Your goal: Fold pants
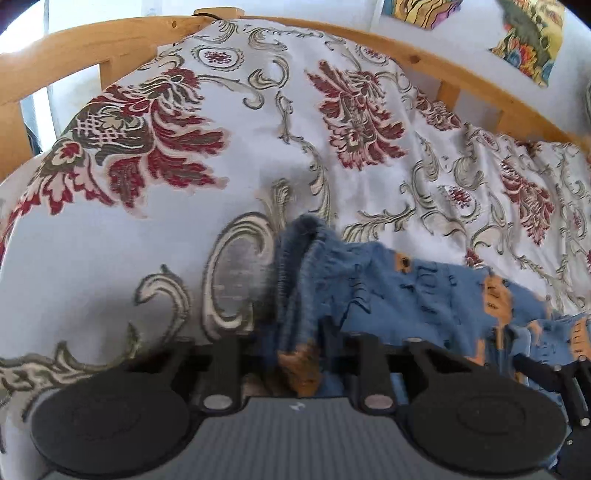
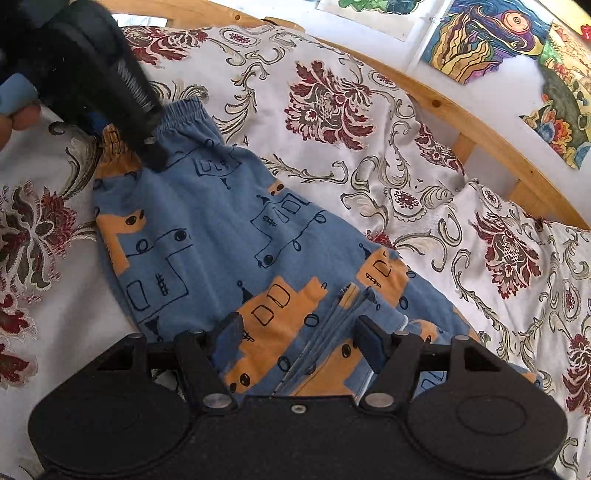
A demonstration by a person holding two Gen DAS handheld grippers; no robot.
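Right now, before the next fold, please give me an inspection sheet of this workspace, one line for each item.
Surface: floral bedspread, wrinkled, on a bed.
Job's things: blue and orange pants lying flat, waistband at the far end.
Clutter: nothing seen.
Grippers: left gripper at the waistband with cloth bunched between its fingers, grip unclear; right gripper open over the leg end.
Cables: a dark cable at the rail's top.
Surroundings: wooden bed rail, colourful drawings on the white wall.

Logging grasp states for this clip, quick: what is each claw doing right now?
Left claw: at the pants' waistband end; cannot tell whether it is shut on the fabric.
Right claw: open, over the pants' leg end.
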